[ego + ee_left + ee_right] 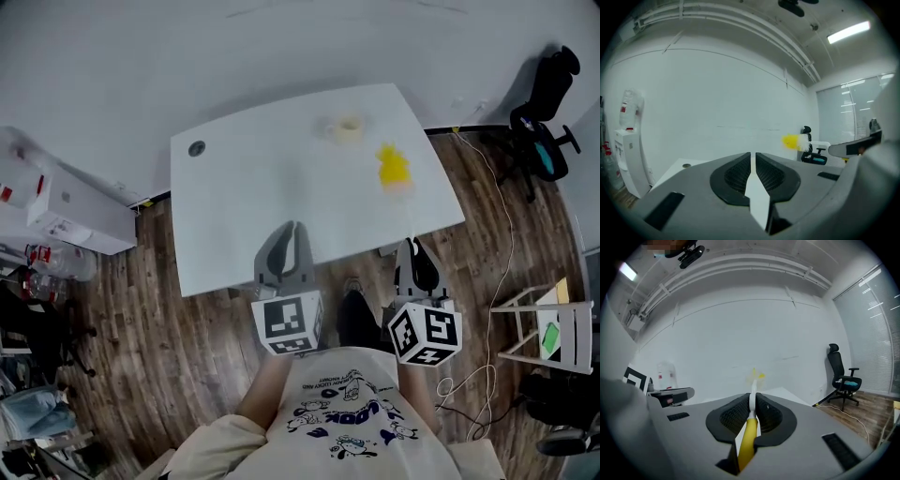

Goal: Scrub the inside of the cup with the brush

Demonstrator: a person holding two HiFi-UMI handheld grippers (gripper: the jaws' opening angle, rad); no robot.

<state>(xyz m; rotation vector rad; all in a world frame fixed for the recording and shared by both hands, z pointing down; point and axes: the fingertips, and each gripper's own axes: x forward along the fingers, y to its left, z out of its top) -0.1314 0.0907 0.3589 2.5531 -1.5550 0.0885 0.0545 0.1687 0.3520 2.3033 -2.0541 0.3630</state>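
Your right gripper (752,401) has its jaws pinched on the yellow plastic handle of the long thin-stemmed brush (747,437). Its yellow bristle head hangs out over the white rectangular table (244,187), near the small pale round cup (347,128) and to its right. The cup stands free on the far part of the table, well apart from both grippers.

Your left gripper (753,157) sits back at the near edge of the table with its jaws pressed together on nothing.

That is the main risk. If you push the bristles into a cup nobody is holding, it will likely slide away or tip over, since it looks light. Spread the left jaws and steady the cup first, and approach its wall gently so you do not knock it.

The second risk is the brush itself. You grip it far from the head, so side pressure could bend the slim stem or twist the handle between the pads.
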